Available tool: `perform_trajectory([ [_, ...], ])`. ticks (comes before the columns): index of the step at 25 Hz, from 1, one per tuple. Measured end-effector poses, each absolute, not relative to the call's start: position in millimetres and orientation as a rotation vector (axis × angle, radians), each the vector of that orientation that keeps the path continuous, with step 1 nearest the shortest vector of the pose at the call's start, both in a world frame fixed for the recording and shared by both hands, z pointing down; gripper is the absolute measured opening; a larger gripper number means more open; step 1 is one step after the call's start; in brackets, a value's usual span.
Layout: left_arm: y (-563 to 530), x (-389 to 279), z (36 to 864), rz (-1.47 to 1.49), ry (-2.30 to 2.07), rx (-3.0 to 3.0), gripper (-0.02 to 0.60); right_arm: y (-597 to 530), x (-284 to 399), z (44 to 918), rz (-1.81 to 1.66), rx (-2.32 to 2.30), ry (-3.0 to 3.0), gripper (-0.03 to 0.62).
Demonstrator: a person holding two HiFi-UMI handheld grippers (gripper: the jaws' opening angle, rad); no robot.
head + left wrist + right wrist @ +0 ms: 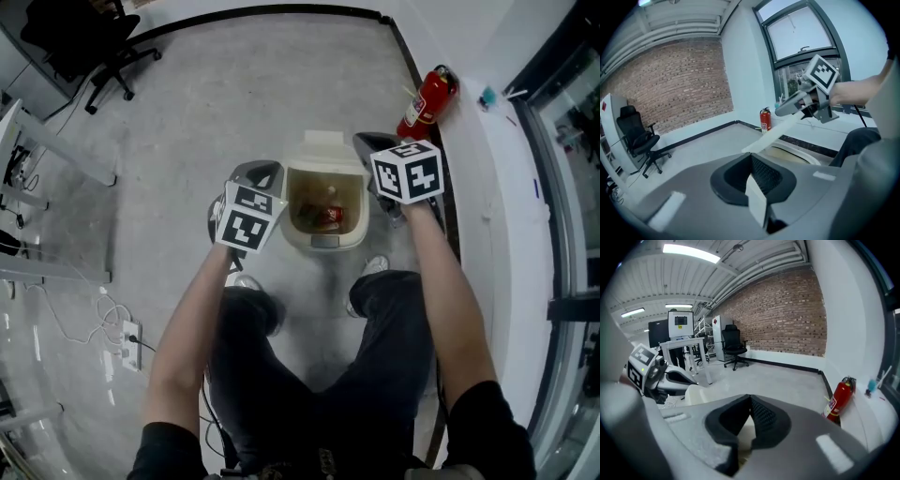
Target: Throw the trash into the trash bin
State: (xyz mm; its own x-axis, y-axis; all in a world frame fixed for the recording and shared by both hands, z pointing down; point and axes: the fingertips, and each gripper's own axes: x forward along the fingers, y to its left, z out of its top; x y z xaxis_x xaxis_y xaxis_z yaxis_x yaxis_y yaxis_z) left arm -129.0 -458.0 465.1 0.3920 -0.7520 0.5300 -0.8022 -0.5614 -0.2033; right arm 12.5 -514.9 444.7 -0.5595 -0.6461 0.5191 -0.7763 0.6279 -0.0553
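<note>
A person stands over a cream trash bin (352, 223) on the grey floor (225, 94), one shoe (372, 268) close to each front corner of the bin. The bin's lid (323, 142) stands raised at the far side. The trash (327, 216) lies at the bottom of the bin: a red piece, with some smaller scraps around it that are too small to tell apart.

The left gripper (258, 172) hangs just beside the bin's left rim, and the right gripper (375, 143) just beside its right rim, up by the lid. Both point forward and down.

In its own view the left gripper (751, 157) has its dark pads pressed together at the tips. A pale strip shows in the slit behind them (whether it is part of the tool or a scrap is not clear). The right gripper (750, 400) looks the same: tips together, with a cream patch below them that cannot be told from the bin beyond. Neither tool has hold of anything that can be named.

From the left gripper view the lid (776, 133) crosses as a white bar in front of the other tool. A red fire extinguisher (427, 99) lies by the right-hand wall, near the bin. An office chair (98, 42) stands well apart at the far left, before a brick wall (787, 319).
</note>
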Motion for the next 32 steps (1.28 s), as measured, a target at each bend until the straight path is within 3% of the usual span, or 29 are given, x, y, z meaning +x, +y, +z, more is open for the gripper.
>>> perform_trajectory([
  [18, -381.8, -104.6, 484.0, 0.9, -1.364, 2.506, 0.008, -380.1, 4.0, 587.4, 0.518, 1.035, -2.253, 0.002],
  [32, -375.0, -100.0, 487.8, 0.878, -1.337, 2.527, 0.008, -378.7, 2.7, 596.7, 0.536, 1.044, -2.218, 0.003],
])
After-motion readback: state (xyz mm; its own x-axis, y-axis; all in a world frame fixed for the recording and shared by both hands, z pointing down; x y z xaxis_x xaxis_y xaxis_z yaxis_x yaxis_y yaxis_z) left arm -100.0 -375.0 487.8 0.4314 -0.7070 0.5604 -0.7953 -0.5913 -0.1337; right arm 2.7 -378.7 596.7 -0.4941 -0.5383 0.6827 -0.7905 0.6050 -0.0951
